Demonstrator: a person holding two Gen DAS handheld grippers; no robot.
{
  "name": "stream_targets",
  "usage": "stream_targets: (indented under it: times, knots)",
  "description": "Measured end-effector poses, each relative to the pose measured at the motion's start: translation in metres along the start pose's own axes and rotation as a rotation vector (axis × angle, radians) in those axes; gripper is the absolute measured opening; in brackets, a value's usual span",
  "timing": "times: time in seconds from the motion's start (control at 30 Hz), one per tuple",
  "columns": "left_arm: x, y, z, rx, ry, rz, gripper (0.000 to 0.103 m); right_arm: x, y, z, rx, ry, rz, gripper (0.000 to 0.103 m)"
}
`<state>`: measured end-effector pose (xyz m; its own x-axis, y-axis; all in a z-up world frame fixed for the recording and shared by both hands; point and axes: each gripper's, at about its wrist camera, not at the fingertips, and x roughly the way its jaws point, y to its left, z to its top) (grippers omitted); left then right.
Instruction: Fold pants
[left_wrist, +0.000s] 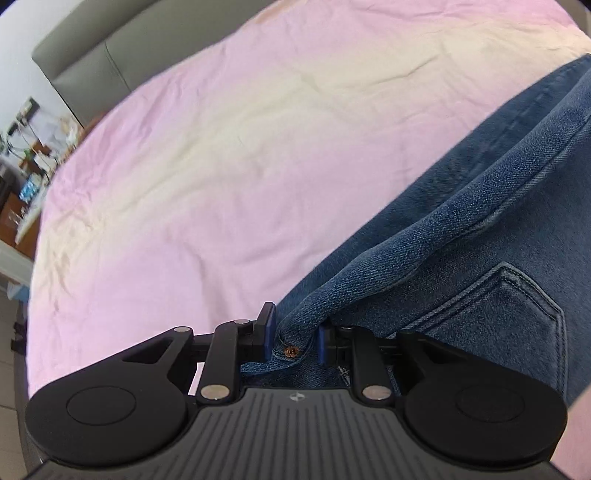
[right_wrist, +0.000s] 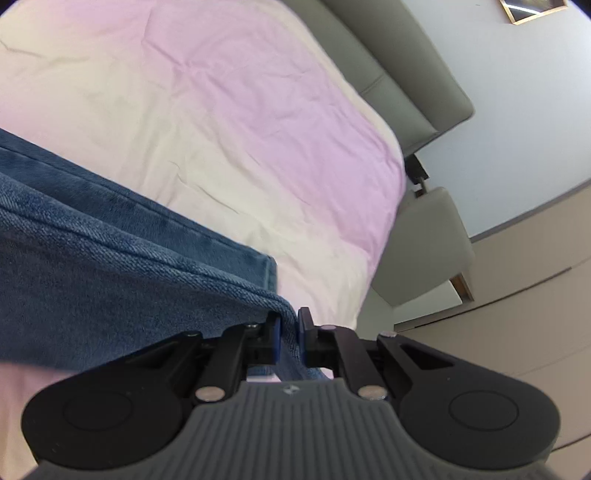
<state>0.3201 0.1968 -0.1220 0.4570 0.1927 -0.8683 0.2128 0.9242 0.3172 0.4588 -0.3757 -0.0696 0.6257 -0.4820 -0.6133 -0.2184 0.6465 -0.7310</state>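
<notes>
Blue denim pants (left_wrist: 480, 236) lie on a pink and cream bed sheet (left_wrist: 221, 147), folded lengthwise with a back pocket (left_wrist: 506, 314) facing up. My left gripper (left_wrist: 295, 338) is shut on the waistband corner by a copper rivet (left_wrist: 291, 351). In the right wrist view the pants (right_wrist: 110, 266) stretch to the left, one leg hem (right_wrist: 269, 273) lying flat on the sheet (right_wrist: 221, 110). My right gripper (right_wrist: 288, 332) is shut on a folded hem edge of the pants, held slightly above the bed.
A grey padded headboard (left_wrist: 85, 59) stands at the bed's far end, also in the right wrist view (right_wrist: 399, 74). A cluttered desk (left_wrist: 26, 162) is at the left. A grey chair (right_wrist: 421, 243) stands beside the bed's right edge, with beige cabinets (right_wrist: 524, 295) behind.
</notes>
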Motion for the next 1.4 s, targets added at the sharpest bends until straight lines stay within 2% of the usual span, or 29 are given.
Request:
stream_targets:
  times: [0.17, 0.3, 0.4, 0.47, 0.5, 0.6, 0.63, 0.67, 0.73, 0.87, 0.97, 1.07, 1.2, 1.4]
  knots:
    - [0.042, 0.008, 0.011, -0.012, 0.059, -0.04, 0.026, 0.063, 0.039, 0.044, -0.061, 0.056, -0.01, 0.002]
    - [0.055, 0.02, 0.005, -0.066, 0.043, -0.085, 0.031, 0.097, 0.068, 0.057, -0.096, 0.104, -0.007, 0.002]
    - [0.056, 0.024, -0.001, -0.09, 0.026, -0.08, 0.048, 0.111, 0.085, 0.062, -0.123, 0.118, -0.015, 0.003]
    - [0.051, 0.029, -0.006, -0.107, 0.015, -0.054, 0.07, 0.113, 0.091, 0.062, -0.128, 0.123, -0.018, 0.005]
    - [0.048, 0.033, -0.01, -0.12, 0.008, -0.052, 0.073, 0.112, 0.091, 0.059, -0.125, 0.124, -0.021, 0.006]
    - [0.031, 0.052, -0.019, -0.199, -0.016, -0.079, 0.074, 0.103, 0.087, 0.054, -0.115, 0.097, -0.02, 0.021]
    - [0.023, 0.06, -0.025, -0.229, -0.029, -0.082, 0.075, 0.095, 0.084, 0.05, -0.097, 0.081, -0.006, 0.033]
    - [0.015, 0.065, -0.031, -0.252, -0.043, -0.079, 0.076, 0.089, 0.08, 0.048, -0.081, 0.068, -0.004, 0.059]
    - [-0.008, 0.07, -0.047, -0.3, -0.074, -0.076, 0.078, 0.076, 0.072, 0.039, -0.036, 0.038, -0.023, 0.083]
    - [-0.045, 0.082, -0.071, -0.404, -0.081, -0.048, 0.08, 0.05, 0.05, 0.012, 0.078, 0.036, 0.026, 0.08]
    - [-0.066, 0.087, -0.093, -0.536, -0.074, -0.047, 0.082, 0.036, 0.032, -0.018, 0.209, 0.059, 0.073, 0.079]
    - [-0.079, 0.089, -0.112, -0.717, -0.07, -0.058, 0.084, 0.019, 0.023, -0.05, 0.34, 0.093, 0.137, 0.078]
    - [-0.091, 0.066, -0.142, -0.903, -0.066, -0.07, 0.084, 0.004, 0.025, -0.085, 0.425, 0.12, 0.199, 0.078]
    - [-0.085, 0.029, -0.158, -1.055, -0.059, -0.117, 0.089, -0.014, 0.025, -0.112, 0.588, 0.147, 0.293, 0.078]
